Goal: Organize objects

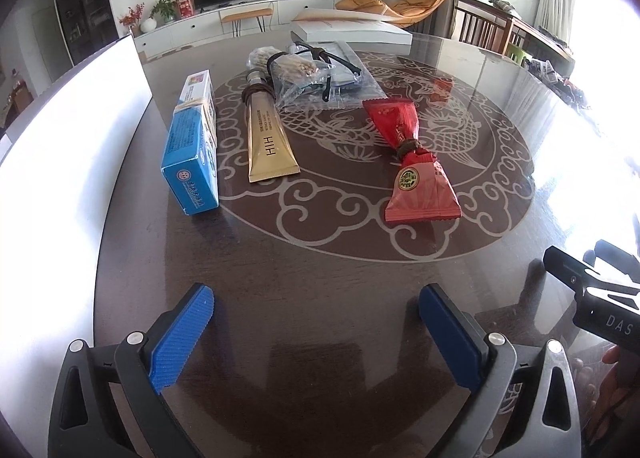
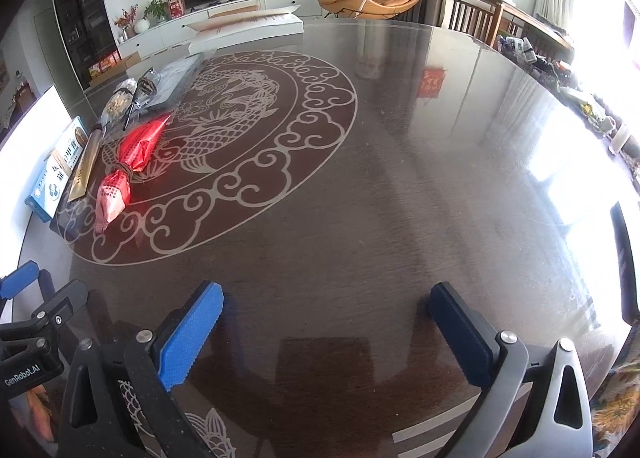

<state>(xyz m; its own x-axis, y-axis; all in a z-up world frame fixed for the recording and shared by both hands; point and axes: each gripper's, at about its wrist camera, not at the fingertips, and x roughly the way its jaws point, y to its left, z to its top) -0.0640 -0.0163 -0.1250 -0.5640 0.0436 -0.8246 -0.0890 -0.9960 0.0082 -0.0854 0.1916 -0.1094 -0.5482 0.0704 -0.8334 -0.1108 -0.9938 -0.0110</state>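
I see my left gripper (image 1: 316, 318) spread wide over bare table (image 1: 320, 250), right gripper (image 2: 326, 318) likewise gaping and empty, blue box (image 1: 192, 154), gold tube (image 1: 268, 138), red packet (image 1: 416, 166) lined across mid-frame, bagged items (image 1: 304, 74) above centre.

Blue box (image 1: 192, 138); gold tube (image 1: 269, 138); red packet (image 1: 416, 166); dark table (image 1: 320, 278) with pale fish-and-cloud pattern.

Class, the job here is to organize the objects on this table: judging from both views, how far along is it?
Done: the blue box, gold tube and red packet each carry a band and lie side by side.

In hand: nothing. The left claw and right claw are both open and empty over bare table.

Left: possibly the clear bags heaped behind, though where anything should end up is not shown.
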